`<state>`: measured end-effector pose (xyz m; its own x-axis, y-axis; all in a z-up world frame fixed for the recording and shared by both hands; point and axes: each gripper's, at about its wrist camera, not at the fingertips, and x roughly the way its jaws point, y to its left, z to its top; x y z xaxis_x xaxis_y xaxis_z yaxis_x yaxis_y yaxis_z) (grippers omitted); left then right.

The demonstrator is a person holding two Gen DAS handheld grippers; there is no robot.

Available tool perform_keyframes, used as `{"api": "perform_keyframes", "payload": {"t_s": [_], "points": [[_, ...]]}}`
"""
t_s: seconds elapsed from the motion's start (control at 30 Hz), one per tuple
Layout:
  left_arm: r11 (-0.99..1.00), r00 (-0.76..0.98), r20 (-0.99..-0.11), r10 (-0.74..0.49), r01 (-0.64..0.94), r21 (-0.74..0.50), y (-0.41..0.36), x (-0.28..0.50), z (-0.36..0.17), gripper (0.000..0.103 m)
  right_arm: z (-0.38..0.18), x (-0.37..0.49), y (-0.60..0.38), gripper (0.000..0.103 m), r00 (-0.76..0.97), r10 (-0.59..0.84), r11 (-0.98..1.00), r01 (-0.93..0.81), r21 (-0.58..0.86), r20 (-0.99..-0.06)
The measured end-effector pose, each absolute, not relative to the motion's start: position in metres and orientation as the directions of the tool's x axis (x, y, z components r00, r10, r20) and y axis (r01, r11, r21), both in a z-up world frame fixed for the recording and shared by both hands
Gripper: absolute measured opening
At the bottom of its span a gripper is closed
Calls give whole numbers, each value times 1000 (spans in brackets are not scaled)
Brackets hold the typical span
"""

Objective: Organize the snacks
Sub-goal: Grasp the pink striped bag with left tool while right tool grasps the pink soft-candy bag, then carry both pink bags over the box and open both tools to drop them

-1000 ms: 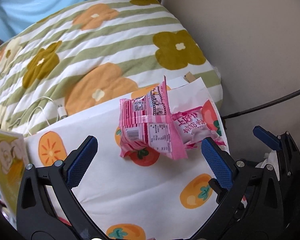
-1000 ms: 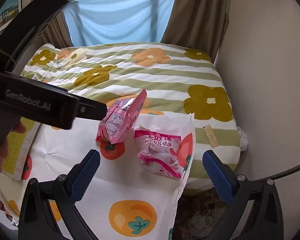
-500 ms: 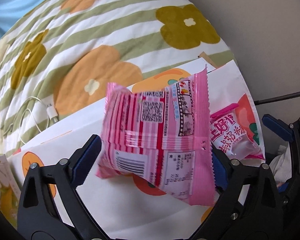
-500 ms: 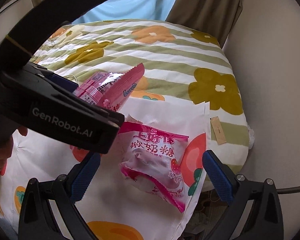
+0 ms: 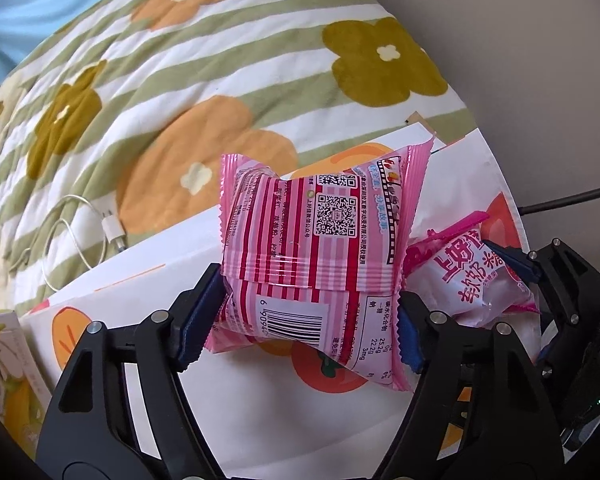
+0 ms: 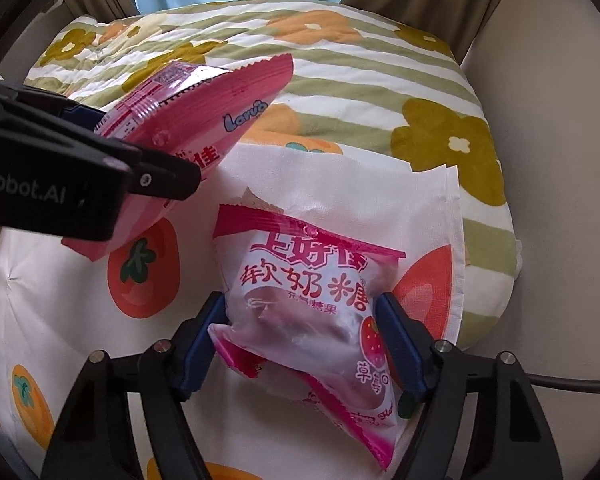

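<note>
My left gripper [image 5: 304, 316] is shut on a pink striped snack pack [image 5: 320, 256], barcode side up, its blue pads pressing both sides. The same pack shows in the right wrist view [image 6: 204, 120], held by the left gripper's black arm [image 6: 80, 184]. My right gripper [image 6: 300, 340] is shut on a pink-and-white soft candy bag [image 6: 312, 300] with a strawberry picture; this bag also shows in the left wrist view [image 5: 472, 280]. Both packs are over a white cloth with orange fruit prints [image 6: 100, 320].
The cloth lies on a bed with a green-striped flower quilt [image 5: 180, 80]. A white charger cable [image 5: 76, 232] lies on the quilt at left. A booklet [image 5: 4, 368] sits at the far left. A wall [image 6: 560, 160] and a black cable [image 6: 572, 384] are at right.
Both grippers moved in onto the packs and closed: the left on the striped pack, the right on the soft candy bag. Both were open one second ago.
</note>
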<state>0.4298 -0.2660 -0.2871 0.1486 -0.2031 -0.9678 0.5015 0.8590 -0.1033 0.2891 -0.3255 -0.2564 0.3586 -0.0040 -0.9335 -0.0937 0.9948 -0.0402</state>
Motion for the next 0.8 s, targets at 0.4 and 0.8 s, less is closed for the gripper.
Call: {"api": "perform_keyframes", "payload": {"t_s": [0.4,0.8], "points": [[883,191,-955,-228,454,-120,-246,412,-253,70,-234,272,-323,55,389,23,995,-96,-16,-921],[923,368,-888,-277,360,-138,-189,368,-144,70,-146,255,-300,55,490,74,990,-142,4,-868]]}}
